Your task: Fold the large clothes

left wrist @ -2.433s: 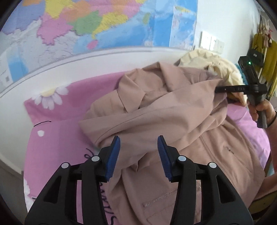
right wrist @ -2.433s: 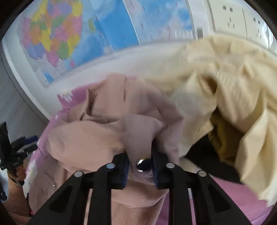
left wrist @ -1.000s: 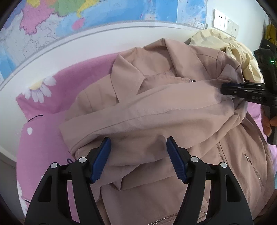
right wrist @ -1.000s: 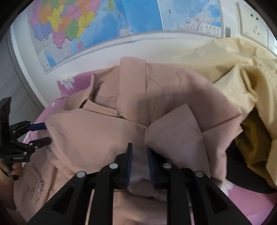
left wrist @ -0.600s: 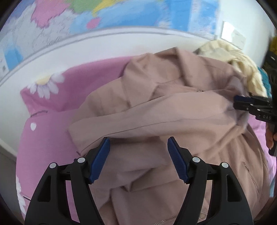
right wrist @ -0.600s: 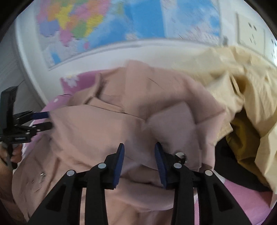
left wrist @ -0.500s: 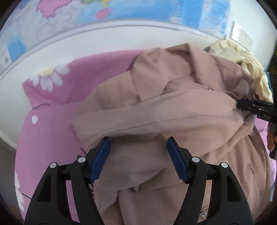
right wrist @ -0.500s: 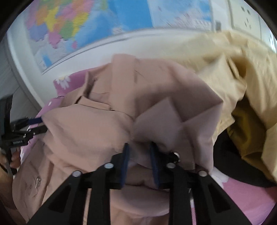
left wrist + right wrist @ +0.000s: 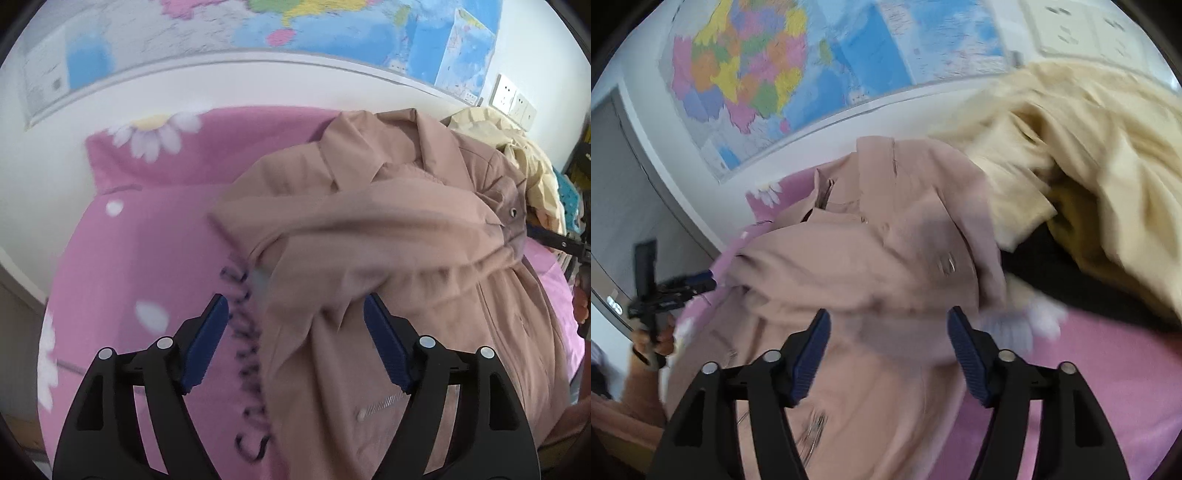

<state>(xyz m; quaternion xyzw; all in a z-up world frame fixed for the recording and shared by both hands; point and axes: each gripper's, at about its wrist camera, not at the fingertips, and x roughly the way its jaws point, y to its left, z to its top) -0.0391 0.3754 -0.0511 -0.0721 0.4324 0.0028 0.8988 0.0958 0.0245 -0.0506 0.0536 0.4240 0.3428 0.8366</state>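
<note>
Left wrist view has my left tool spread wide with nothing between its blue pads, hanging above the near left edge of the tan jacket. The jacket lies on the pink daisy-print bedsheet, collar toward the far wall, with one sleeve folded across its chest from left to right. A zipper shows low on its front. At the far right a cream garment is heaped against the jacket's shoulder. A map hangs on the wall behind.

From the right wrist, my right tool is also wide open and holds nothing; it hovers over the jacket's right side, where the sleeve cuff lies loose. The cream garment lies bunched just right of the jacket over something dark. My left tool shows small at the far left, beside the jacket's edge.
</note>
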